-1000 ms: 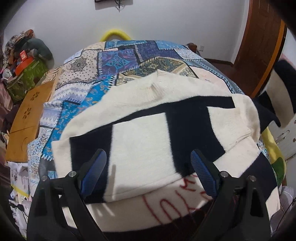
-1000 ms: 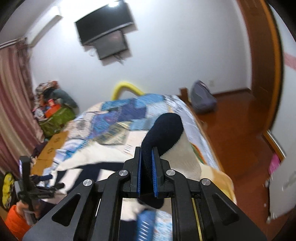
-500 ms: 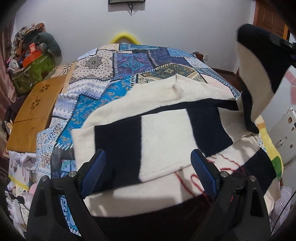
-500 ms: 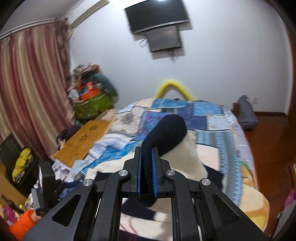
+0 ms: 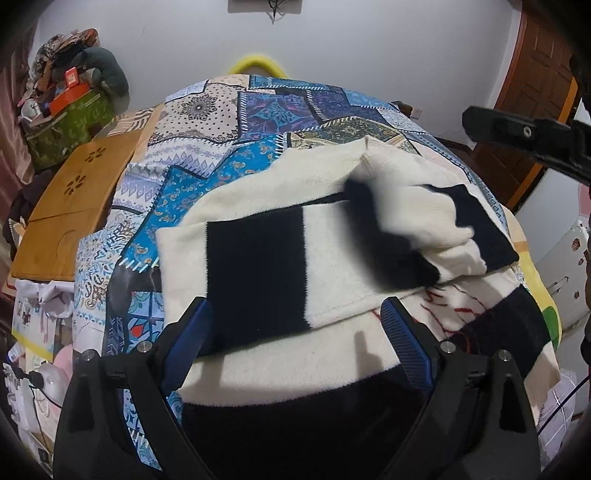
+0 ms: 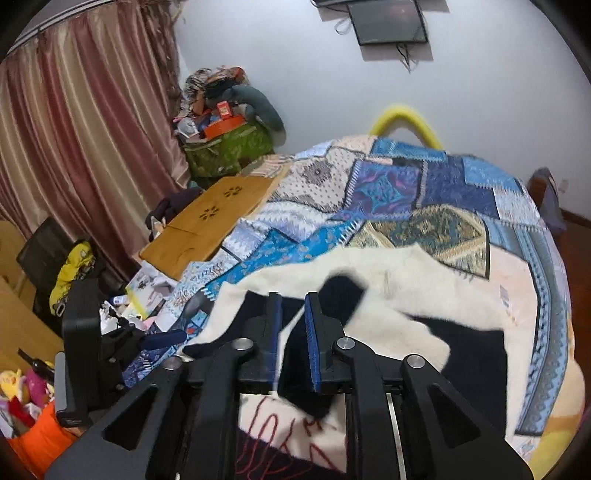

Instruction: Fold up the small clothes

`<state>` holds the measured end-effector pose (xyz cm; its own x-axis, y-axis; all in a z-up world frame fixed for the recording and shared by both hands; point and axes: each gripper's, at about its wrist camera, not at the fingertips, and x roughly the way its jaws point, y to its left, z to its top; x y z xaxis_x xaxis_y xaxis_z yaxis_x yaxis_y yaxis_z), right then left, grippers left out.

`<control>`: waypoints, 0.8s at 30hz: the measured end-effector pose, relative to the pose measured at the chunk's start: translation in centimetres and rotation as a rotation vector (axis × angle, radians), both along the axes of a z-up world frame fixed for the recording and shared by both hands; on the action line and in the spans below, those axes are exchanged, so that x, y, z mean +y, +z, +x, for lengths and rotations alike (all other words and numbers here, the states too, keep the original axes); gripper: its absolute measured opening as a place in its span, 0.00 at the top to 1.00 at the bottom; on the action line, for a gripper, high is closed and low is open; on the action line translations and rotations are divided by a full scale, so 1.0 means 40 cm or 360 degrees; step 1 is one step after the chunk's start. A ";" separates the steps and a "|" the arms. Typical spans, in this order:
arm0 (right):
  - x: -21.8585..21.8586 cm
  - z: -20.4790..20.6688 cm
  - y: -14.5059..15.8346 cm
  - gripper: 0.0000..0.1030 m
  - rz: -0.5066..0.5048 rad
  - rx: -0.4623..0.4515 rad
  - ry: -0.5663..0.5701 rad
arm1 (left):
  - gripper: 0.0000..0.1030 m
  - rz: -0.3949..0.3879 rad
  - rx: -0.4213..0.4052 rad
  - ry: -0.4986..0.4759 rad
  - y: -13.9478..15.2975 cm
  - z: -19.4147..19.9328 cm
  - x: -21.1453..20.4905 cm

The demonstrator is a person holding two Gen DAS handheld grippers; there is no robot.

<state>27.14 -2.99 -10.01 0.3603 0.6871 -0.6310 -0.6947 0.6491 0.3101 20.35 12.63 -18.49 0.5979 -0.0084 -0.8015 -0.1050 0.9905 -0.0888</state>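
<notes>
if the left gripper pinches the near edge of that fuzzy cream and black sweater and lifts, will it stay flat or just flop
Probably flop: the fuzzy cream and black sweater already lies in soft folds, its sleeve slumped across the body. The plush knit likely grips the left gripper pads well. It may drag on the patchwork bedspread rather than slide.

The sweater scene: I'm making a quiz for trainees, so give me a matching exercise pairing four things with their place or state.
Things:
1. sweater
2. left gripper
3. wooden lap table
4. wall screen

States:
A. open, holding nothing
B. beside the quilt, near the curtain
C. lying on the quilt
D. mounted on the white wall

Pairs: 1-C, 2-A, 3-B, 4-D
</notes>
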 end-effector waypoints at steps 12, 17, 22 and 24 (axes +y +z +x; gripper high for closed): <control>-0.190 -0.005 -0.003 0.50 -0.0178 -0.0167 -0.0183 | 0.10 0.0171 0.0024 -0.0126 0.004 0.104 -0.117; -0.322 0.025 -0.060 0.45 -0.0259 -0.0105 -0.0340 | 0.10 0.0302 0.0050 -0.0188 -0.017 0.172 -0.172; -0.423 0.049 -0.132 0.45 -0.0285 0.0034 -0.0469 | 0.10 0.0459 0.0144 -0.0216 -0.075 0.235 -0.214; -0.445 0.052 -0.162 0.45 -0.0305 0.0082 -0.0488 | 0.10 0.0473 0.0146 -0.0196 -0.086 0.246 -0.217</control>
<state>29.23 -20.81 -16.47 0.4953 0.4199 -0.7605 -0.4455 0.8743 0.1925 30.20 3.96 -21.95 0.5323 0.1661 -0.8301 0.0231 0.9773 0.2104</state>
